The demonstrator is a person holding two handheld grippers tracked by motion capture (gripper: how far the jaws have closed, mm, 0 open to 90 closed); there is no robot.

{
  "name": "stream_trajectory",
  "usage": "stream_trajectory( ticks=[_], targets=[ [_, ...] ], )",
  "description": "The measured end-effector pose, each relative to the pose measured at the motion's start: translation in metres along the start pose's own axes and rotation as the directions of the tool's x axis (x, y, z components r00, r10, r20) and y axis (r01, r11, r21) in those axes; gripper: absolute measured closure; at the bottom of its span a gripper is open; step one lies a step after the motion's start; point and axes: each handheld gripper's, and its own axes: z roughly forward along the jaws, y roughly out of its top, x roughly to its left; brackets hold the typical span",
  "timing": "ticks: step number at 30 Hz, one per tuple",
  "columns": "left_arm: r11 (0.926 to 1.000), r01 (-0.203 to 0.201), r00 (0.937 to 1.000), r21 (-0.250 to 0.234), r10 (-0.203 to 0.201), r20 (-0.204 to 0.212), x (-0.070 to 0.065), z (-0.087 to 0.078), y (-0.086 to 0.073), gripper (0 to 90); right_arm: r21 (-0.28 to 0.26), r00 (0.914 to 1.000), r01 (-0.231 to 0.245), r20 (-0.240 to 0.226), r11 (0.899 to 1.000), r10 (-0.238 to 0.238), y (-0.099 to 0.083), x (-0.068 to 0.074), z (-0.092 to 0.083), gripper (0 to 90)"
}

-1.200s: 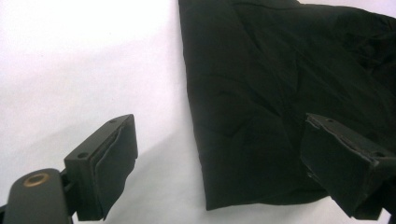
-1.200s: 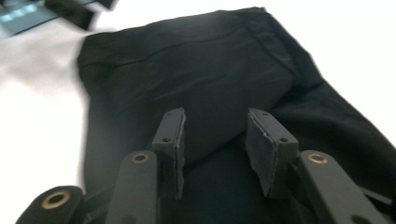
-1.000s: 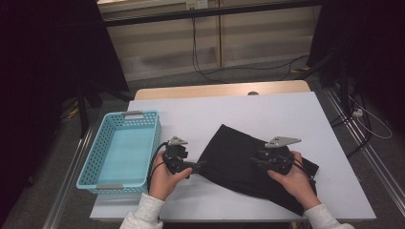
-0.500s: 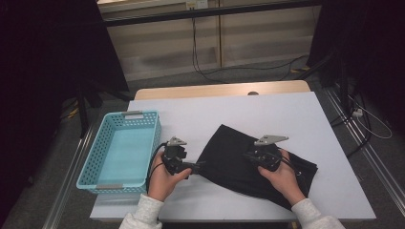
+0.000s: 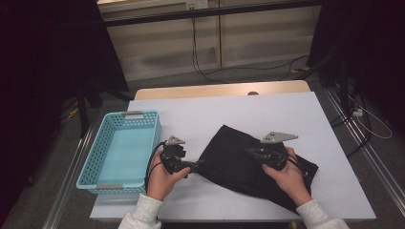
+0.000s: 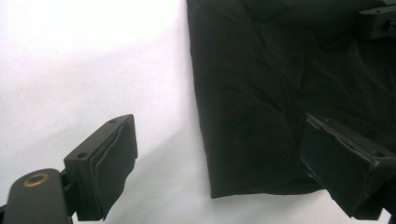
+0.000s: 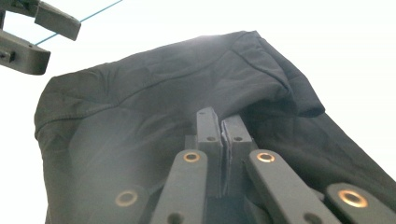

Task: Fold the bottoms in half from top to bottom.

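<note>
Right gripper view shows the right hand-held gripper [image 7: 220, 128] pinched shut on the crumpled black fabric garment [image 7: 140, 107], so lift slowly while the wide-open left hand-held gripper [image 6: 224, 163] takes its near corner.

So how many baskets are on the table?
1: the blue basket sits at the table's left edge, beside the left gripper and apart from the black cloth.

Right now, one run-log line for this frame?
left hand-held gripper: open at edge of black fabric garment | right hand-held gripper: shut on garment | light-blue perforated plastic basket: empty
</note>
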Motion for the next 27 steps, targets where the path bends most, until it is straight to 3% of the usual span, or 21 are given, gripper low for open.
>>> stream_trajectory(
  ticks=[8, 27],
  targets=[
    [1.0000, -0.005, 1.0000, 0.000, 0.005, 0.001, 0.000, 0.000, 0.001, 11.8, -0.009, 0.9993, -0.036, 0.009, 0.999, 0.037, -0.009, -0.006, -0.011, 88.3],
    [0.9999, -0.012, 0.9999, -0.004, 0.012, 0.008, -0.004, 0.003, 0.003, 11.7, -0.029, 0.9988, -0.048, 0.006, 0.998, 0.048, -0.012, -0.010, -0.031, 88.6]
  ],
)
